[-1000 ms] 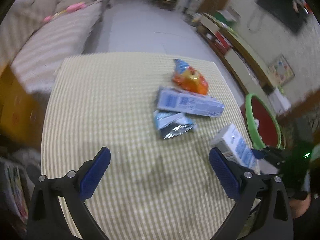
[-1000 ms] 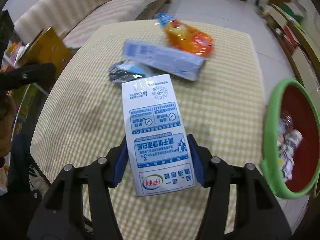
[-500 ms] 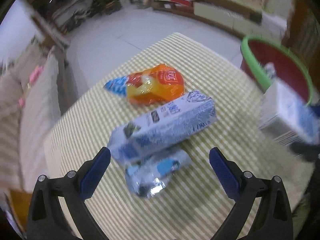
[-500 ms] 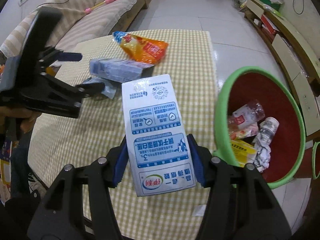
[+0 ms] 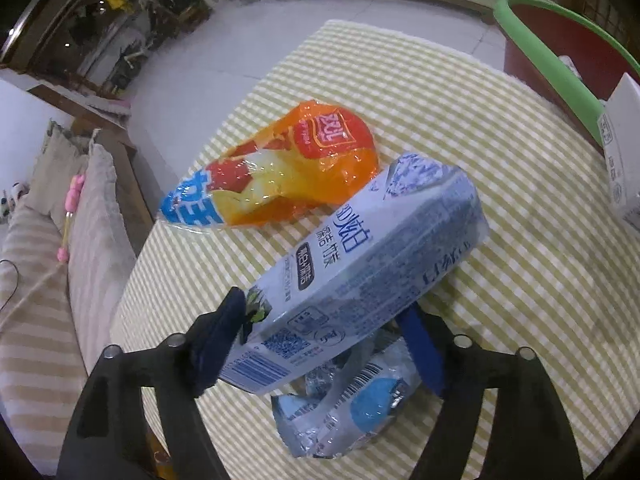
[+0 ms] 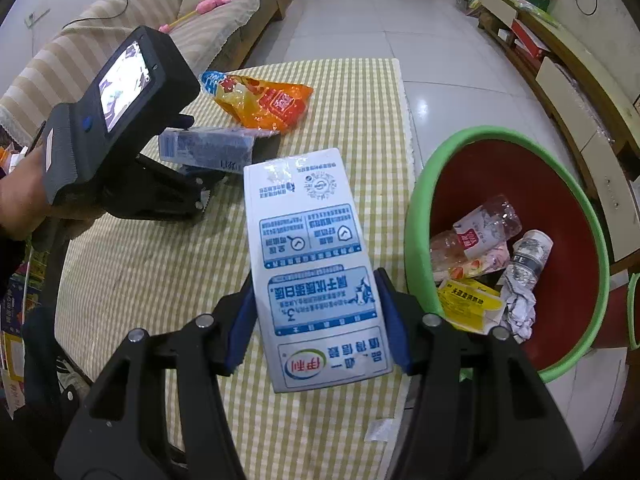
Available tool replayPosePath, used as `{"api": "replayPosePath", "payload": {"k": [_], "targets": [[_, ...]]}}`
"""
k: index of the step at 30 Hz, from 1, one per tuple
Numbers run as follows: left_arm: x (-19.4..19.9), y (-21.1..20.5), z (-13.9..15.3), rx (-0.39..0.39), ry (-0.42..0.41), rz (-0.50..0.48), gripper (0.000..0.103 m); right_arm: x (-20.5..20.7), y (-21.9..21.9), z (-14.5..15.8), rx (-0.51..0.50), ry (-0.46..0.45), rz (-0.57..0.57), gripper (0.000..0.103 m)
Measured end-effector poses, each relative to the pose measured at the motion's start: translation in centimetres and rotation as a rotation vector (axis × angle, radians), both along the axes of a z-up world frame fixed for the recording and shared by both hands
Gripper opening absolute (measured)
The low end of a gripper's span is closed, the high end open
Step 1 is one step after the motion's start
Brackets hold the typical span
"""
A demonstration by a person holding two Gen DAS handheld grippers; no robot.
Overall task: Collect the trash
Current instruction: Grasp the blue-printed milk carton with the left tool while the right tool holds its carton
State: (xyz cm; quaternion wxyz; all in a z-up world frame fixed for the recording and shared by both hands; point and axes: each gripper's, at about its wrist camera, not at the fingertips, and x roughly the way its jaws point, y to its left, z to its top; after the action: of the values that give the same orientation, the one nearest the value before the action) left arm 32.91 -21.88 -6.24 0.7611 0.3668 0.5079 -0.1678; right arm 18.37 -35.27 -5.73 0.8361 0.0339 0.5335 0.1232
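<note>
My right gripper (image 6: 318, 324) is shut on a white-and-blue milk carton (image 6: 312, 256) and holds it over the table's right side, beside the red bin with a green rim (image 6: 416, 216). My left gripper (image 5: 324, 320) is shut on a long blue-and-white box (image 5: 368, 256), which lies on the checked tablecloth (image 5: 520, 280). A crumpled silver-blue wrapper (image 5: 344, 404) lies under the box. An orange snack bag (image 5: 288, 168) lies just beyond it. The left gripper (image 6: 200, 200), the box (image 6: 206, 148) and the orange bag (image 6: 260, 100) also show in the right wrist view.
The bin (image 5: 552, 60) holds a plastic bottle (image 6: 476, 232), a yellow wrapper (image 6: 468, 300) and crumpled paper (image 6: 524, 276). A striped sofa (image 6: 100, 52) stands left of the table. Low cabinets (image 6: 568, 80) line the right wall. Tiled floor (image 6: 360, 16) lies beyond.
My left gripper moved forward to the blue-and-white box and shut on it. My right gripper carried the milk carton right, next to the bin.
</note>
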Motion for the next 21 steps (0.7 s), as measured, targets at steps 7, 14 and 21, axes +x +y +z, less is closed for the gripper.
{"api": "replayPosePath", "payload": {"k": [7, 14, 21], "targets": [[0.6, 3.2, 2.4, -0.088, -0.044, 0.105, 0.05, 0.3, 0.5, 0.4, 0.007, -0.02, -0.001, 0.054], [0.1, 7.4, 4.5, -0.188, -0.062, 0.202, 0.039, 0.3, 2.1, 1.7, 0.014, -0.051, 0.022, 0.054], [-2.3, 10.3, 7.0, -0.299, -0.101, 0.292, 0.039, -0.2, 4.0, 3.8, -0.003, -0.109, 0.053, 0.054]]}}
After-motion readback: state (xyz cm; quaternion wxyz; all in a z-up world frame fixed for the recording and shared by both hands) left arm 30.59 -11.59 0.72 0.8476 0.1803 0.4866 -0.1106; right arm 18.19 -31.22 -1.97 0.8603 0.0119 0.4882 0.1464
